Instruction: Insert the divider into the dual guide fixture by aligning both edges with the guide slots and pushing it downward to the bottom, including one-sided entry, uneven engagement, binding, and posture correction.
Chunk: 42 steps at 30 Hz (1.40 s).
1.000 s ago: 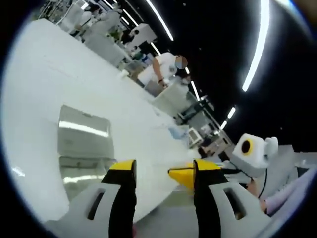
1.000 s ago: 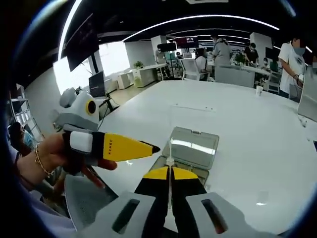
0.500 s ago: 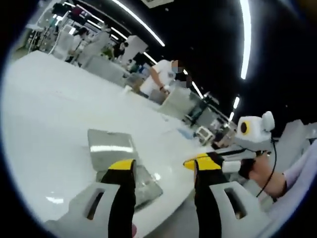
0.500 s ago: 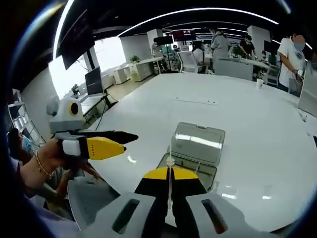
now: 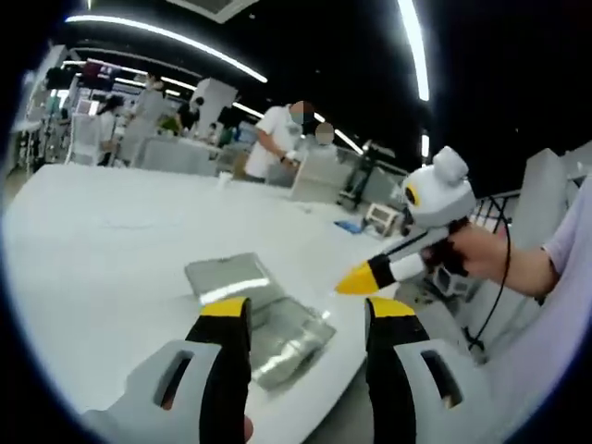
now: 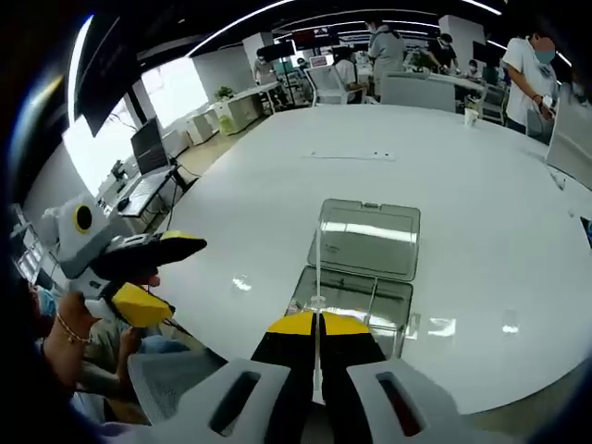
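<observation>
In the right gripper view, the right gripper (image 6: 316,326) has its yellow-tipped jaws pressed together on the lower edge of the divider (image 6: 316,268), a thin clear sheet seen edge-on as a pale vertical line. The divider stands upright just above the near edge of the fixture (image 6: 351,298), a clear open box lying on the white table (image 6: 277,194) close to its near rim. It is hard to tell whether the divider's edges sit in any guide slot. Behind the fixture, its clear lid (image 6: 368,237) lies folded back flat on the table, touching the box along the hinge side. To the left of the fixture, off the table's rim, the left gripper (image 6: 153,273) hangs in a hand (image 6: 69,324) with a bracelet, its yellow and black jaws spread apart and holding nothing.

In the left gripper view, the left gripper (image 5: 305,319) shows both jaws wide apart with nothing between them. Just beyond them lie the fixture (image 5: 287,335) and the lid (image 5: 231,277) near the table (image 5: 102,250) rim. To the right of the fixture, the right gripper (image 5: 356,280) points its yellow tip toward the box, held by a hand (image 5: 476,257). Far beyond the fixture, across the table, people (image 5: 282,139) stand at other desks under long ceiling lights (image 5: 413,46).
</observation>
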Tool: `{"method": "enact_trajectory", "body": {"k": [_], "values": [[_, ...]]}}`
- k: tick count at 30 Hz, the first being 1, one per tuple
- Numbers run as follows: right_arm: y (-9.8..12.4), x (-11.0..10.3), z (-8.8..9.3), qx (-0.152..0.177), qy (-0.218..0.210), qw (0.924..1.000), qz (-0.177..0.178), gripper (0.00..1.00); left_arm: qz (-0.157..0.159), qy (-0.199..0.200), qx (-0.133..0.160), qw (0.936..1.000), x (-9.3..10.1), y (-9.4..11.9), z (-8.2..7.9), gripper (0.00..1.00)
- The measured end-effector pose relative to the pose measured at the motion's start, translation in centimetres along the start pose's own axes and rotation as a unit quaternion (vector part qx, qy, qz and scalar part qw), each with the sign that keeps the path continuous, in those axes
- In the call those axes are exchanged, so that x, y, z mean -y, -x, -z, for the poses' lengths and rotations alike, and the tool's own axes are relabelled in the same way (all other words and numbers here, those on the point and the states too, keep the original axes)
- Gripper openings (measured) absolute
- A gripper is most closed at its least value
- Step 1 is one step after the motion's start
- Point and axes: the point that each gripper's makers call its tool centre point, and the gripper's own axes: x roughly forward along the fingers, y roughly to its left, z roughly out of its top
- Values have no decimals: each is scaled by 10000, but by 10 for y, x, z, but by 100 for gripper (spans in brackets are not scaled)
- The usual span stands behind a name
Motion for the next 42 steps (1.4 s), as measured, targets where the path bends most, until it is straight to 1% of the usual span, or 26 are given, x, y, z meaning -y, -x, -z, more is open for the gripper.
{"method": "enact_trajectory", "body": {"k": [1,6,10,14,19,21,23,24,25,27,28,31,34,37,42], "values": [[-2,0,0,-31,-51,10000,15,0,8,-98,-50,9999,-1,2,3,47],[-14,-2,3,-194,-345,9992,107,0,111,-296,-268,9991,-2,9,14,49],[-26,-3,7,-316,-489,9982,150,0,102,-524,-527,9972,-7,15,25,49],[-35,-1,10,-455,-609,9967,267,0,188,-518,-546,9970,-9,24,24,49],[-48,2,14,-643,-788,9942,346,0,255,-754,-656,9947,-10,31,25,49],[-54,3,16,-743,-860,9928,372,0,343,-796,-884,9923,-7,33,31,49],[-58,6,18,-801,-810,9924,472,0,342,-823,-1084,9901,-7,34,36,49],[-59,7,19,-833,-798,9920,512,0,327,-765,-1241,9888,-7,35,40,49],[-61,8,19,-862,-795,9916,541,0,290,-792,-1297,9880,-8,35,41,49],[-64,8,19,-910,-813,9909,567,0,208,-779,-1622,9835,-11,37,48,49],[-65,9,20,-945,-811,9905,591,0,190,-854,-1768,9804,-11,38,51,49],[-68,8,23,-1053,-848,9888,633,0,120,-1121,-2073,9718,-14,38,55,53],[-72,8,26,-1157,-864,9871,688,0,158,-1198,-2121,9697,-11,38,52,55],[-77,10,30,-1262,-914,9850,741,0,197,-1136,-2001,9730,-10,36,46,55],[-83,12,36,-1403,-985,9819,801,0,177,-1122,-1953,9742,-13,36,44,55]]}}
